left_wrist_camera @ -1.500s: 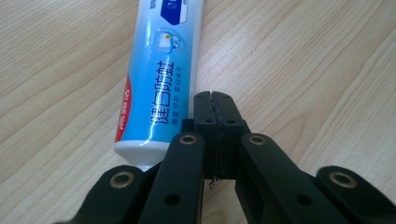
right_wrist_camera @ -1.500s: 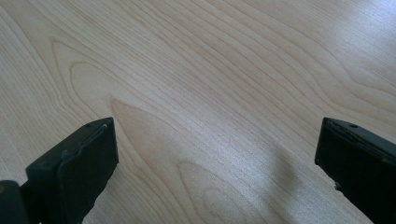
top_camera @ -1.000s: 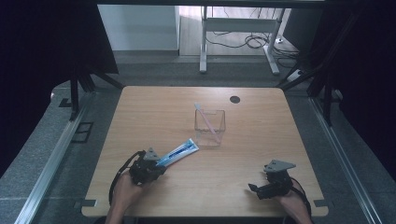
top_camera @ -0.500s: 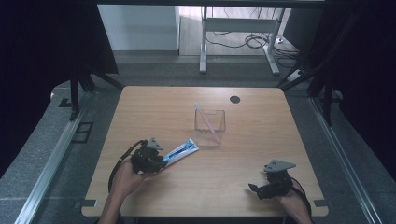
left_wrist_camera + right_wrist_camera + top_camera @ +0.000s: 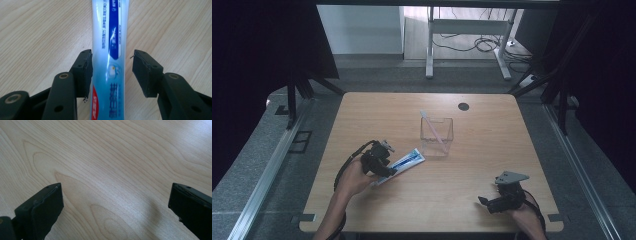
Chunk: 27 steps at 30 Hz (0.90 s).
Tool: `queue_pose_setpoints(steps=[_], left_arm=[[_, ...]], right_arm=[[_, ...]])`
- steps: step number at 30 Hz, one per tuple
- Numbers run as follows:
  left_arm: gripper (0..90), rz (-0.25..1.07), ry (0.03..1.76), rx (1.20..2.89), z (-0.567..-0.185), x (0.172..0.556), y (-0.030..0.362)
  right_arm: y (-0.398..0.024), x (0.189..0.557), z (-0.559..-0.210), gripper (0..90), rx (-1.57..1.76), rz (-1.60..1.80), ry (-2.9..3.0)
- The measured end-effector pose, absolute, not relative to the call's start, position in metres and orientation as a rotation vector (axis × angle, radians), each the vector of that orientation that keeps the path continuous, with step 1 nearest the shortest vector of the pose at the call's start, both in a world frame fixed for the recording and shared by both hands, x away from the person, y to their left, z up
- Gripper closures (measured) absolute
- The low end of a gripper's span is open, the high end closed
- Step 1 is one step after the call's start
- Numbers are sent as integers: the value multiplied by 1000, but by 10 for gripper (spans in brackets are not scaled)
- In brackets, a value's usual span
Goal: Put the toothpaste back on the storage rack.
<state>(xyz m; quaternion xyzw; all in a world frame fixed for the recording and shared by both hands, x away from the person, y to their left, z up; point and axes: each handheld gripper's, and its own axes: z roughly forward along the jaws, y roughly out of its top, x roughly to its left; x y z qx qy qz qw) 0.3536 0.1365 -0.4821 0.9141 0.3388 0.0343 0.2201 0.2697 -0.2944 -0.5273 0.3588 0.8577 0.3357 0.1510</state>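
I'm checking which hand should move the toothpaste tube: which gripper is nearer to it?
Left. The left gripper straddles the toothpaste tube, its jaws just opened, the right pad clear of it. The right gripper rests open near the table's front right edge, well apart from it.

In the left gripper view, we lose both ends of the toothpaste tube (image 5: 110, 50): the top and bottom edges of the picture cut it off, so neither cap nor crimp can be told, and its small print is too blurred to read. From the high view, the left gripper (image 5: 384, 167) covers the tube's near end. The thin pink stick standing in the clear box (image 5: 437, 135) is too small for us to name. In the right gripper view, the right gripper (image 5: 115, 202) has its outer jaw clipped by the picture's right edge.
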Motion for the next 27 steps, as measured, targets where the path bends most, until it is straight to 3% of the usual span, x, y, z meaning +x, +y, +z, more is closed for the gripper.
queue_pose_setpoints(steps=[21,24,25,27], left_arm=[[488,40,951,2668,-501,378,109],[509,49,957,2686,-501,378,106],[583,55,954,2688,-498,378,106],[645,62,954,2679,-496,377,107]], right_arm=[[-295,270,-528,4,1033,966,2462],[-295,270,-528,4,1035,963,2467],[-295,269,-528,7,1034,964,2465],[-296,270,-527,9,1039,966,2460]])
